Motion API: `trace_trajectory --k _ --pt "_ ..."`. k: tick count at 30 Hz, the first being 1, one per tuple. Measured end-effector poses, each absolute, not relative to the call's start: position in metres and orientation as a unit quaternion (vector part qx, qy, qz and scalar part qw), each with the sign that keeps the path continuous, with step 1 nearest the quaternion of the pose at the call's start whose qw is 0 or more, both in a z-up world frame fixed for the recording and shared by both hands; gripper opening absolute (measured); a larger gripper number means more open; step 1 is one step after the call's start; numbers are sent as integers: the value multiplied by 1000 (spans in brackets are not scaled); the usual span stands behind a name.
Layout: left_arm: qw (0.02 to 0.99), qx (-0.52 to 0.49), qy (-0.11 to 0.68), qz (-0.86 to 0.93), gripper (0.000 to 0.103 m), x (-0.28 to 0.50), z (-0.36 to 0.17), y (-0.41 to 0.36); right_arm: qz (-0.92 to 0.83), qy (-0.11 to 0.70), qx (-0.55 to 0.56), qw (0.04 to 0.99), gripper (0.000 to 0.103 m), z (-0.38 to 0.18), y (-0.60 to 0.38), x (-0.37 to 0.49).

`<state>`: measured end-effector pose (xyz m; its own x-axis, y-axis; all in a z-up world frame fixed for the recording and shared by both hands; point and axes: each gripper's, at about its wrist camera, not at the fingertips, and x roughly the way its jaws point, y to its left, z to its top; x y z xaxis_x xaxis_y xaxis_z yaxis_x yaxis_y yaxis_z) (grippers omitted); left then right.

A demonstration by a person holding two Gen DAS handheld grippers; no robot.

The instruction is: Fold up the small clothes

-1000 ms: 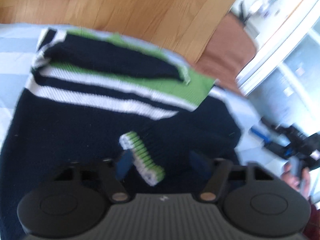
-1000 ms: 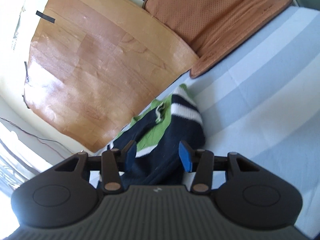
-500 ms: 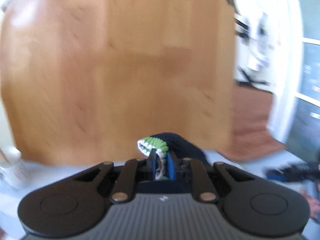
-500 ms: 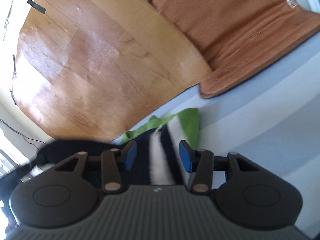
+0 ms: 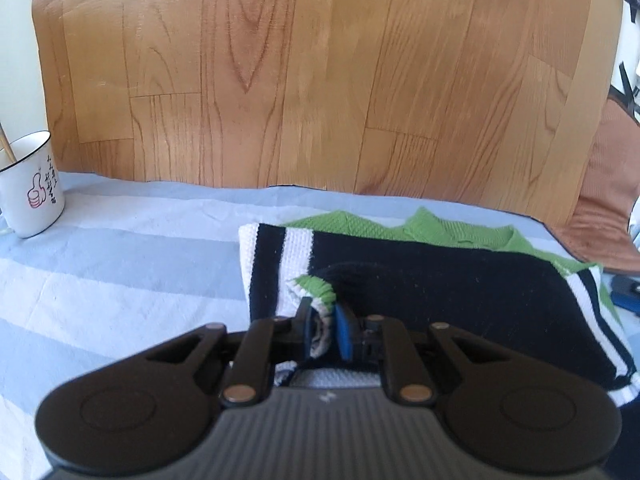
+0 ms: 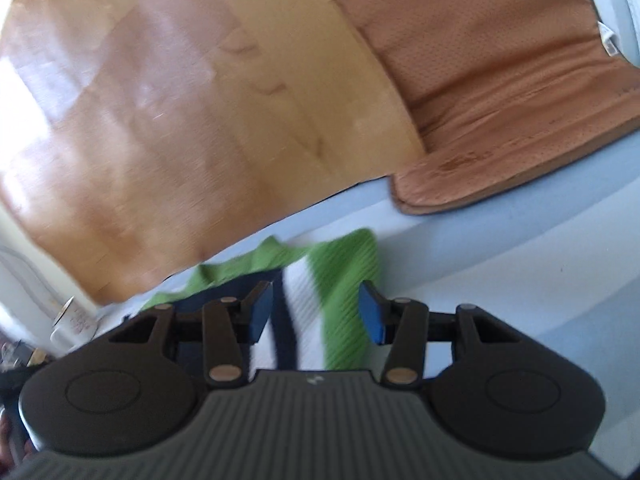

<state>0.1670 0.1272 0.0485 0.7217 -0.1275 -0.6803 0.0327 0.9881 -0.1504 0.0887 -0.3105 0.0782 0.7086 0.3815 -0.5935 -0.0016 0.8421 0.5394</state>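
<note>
Since jaws closed, left gripper (image 5: 323, 330) pinches sleeve cuff (image 5: 316, 286) | right gripper (image 6: 316, 312) half-open | sweater (image 5: 440, 284) refolded

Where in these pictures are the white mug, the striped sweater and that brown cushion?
white mug (image 5: 34, 188), left wrist view, on its side wall.
striped sweater (image 5: 460, 292), left wrist view, on its navy body.
brown cushion (image 6: 500, 92), right wrist view, on its top face.

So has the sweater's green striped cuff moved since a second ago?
Yes. The left gripper, shut on the cuff, has carried it across the sweater toward its white-striped edge nearer the mug.
</note>
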Motion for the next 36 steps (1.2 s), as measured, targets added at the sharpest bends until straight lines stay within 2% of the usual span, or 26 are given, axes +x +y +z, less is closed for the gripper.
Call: trace_trajectory --k 1,2,4,7,9,12,14,17,21,22,24,26,28,30,31,32,34,36 --pt "926 -65 369 -43 12 169 48 125 108 379 251 884 46 73 -307 97" --pt "928 -66 365 -41 12 168 51 124 110 384 234 886 16 70 -301 103" --pt "932 -68 354 -41 11 165 55 126 113 371 210 897 14 78 -294 109" --pt "939 -73 332 -43 11 166 65 125 123 292 231 920 13 101 -303 102" --pt "944 -74 320 -35 11 168 67 126 121 271 246 923 13 103 -310 105" --pt "936 -73 345 -8 11 184 54 126 87 322 221 916 5 76 -307 125" --pt "926 -56 374 12 13 195 37 122 65 372 216 900 4 54 -306 138" --pt "933 -15 358 25 20 188 33 112 71 359 233 901 8 63 -316 133" --pt "932 -15 362 27 39 180 41 116 86 355 254 895 9 71 -327 105" --pt "931 -24 364 22 41 173 46 120 95 353 258 895 12 75 -327 95" --pt "932 -37 361 16 42 161 51 129 113 353 268 889 24 83 -330 71" --pt "933 -46 357 14 45 144 57 137 132 362 289 876 57 84 -330 50" --pt "933 -59 355 6 46 128 60 145 151 379 307 860 67 81 -327 33" --pt "932 -68 355 1 46 113 60 150 167 397 297 853 66 78 -314 23" --pt "932 -71 356 0 46 107 61 151 170 400 271 859 54 78 -304 22" --pt "931 -76 357 -2 46 99 60 151 168 404 233 868 14 79 -294 22" --pt "930 -80 359 -8 46 88 62 150 152 393 183 888 15 77 -286 24" --pt "931 -79 356 -14 46 72 63 148 149 387 206 886 15 71 -290 28"
